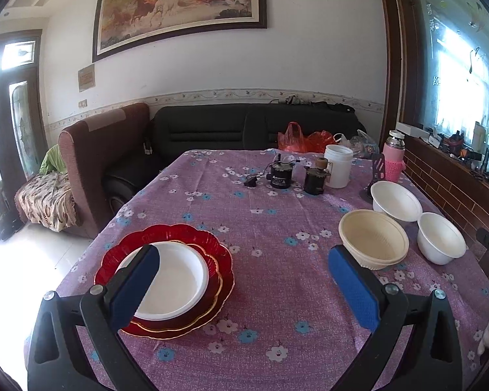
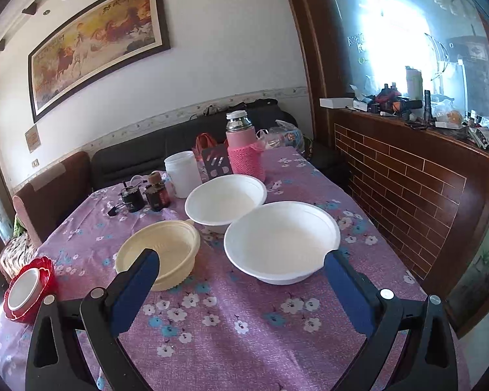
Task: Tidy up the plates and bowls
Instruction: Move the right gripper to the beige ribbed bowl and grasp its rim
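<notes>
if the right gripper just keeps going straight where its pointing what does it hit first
Probably the nearer white bowl, just right of the line between the open right gripper fingers; the cream bowl sits left. Depth is hard to judge.

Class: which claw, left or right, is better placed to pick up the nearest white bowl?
Right. The right claw stands open just before the nearest white bowl; the left claw faces the red plates.

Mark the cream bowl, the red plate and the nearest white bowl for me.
cream bowl (image 2: 161,251), right wrist view, on its inner floor.
red plate (image 1: 179,238), left wrist view, on its scalloped far rim.
nearest white bowl (image 2: 282,238), right wrist view, on its inside bottom.
</notes>
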`<state>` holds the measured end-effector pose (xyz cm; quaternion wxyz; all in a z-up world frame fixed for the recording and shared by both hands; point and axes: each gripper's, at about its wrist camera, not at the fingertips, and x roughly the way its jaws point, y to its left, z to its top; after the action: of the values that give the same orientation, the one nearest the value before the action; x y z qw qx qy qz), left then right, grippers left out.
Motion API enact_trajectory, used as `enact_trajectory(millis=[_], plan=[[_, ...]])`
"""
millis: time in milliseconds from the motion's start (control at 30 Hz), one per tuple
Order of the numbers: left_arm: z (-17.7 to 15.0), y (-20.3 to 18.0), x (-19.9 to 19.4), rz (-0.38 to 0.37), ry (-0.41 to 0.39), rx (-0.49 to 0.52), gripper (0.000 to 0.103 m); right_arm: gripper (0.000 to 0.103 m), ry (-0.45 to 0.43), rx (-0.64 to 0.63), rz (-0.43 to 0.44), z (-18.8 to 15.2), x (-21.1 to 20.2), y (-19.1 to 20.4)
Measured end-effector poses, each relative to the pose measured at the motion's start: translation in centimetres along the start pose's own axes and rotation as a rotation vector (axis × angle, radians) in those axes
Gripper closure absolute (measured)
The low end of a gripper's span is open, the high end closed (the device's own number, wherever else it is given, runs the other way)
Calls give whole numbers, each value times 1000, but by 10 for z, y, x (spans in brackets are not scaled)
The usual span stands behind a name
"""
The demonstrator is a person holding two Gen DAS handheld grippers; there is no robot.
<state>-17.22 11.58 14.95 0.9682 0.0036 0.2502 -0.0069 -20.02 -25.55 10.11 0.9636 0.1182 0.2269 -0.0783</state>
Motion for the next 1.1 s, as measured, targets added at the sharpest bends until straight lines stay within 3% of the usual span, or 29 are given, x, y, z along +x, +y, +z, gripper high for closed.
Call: enact_trajectory(millis=[233, 400, 467, 500, 567, 667, 867, 1000, 1100], plan=[[10, -17, 0, -89, 19, 5, 0, 1, -41, 35, -86, 39, -5, -37], [3, -24, 14, -125, 78, -17, 0, 1, 80, 77, -95, 57, 40, -58], [-2, -23, 22, -125, 108, -30, 0, 14, 159, 168, -17, 54, 61, -63], [-3, -22, 24, -125, 117, -36, 0, 24, 187, 205, 58, 51, 69, -60], [-5, -20, 28, -119, 131, -49, 0, 25, 249, 217, 171, 45, 85, -41], [-5, -15, 30, -116, 141, -70, 0, 28, 320, 165, 229, 35, 109, -1], [-8, -5, 32, -105, 146, -93, 0, 29, 430, 71, 140, 17, 151, 55], [-11, 1, 36, -116, 162, -114, 0, 36, 468, 22, 79, 4, 176, 73], [-12, 5, 36, -118, 157, -122, 0, 54, 481, -5, 42, -4, 190, 81]])
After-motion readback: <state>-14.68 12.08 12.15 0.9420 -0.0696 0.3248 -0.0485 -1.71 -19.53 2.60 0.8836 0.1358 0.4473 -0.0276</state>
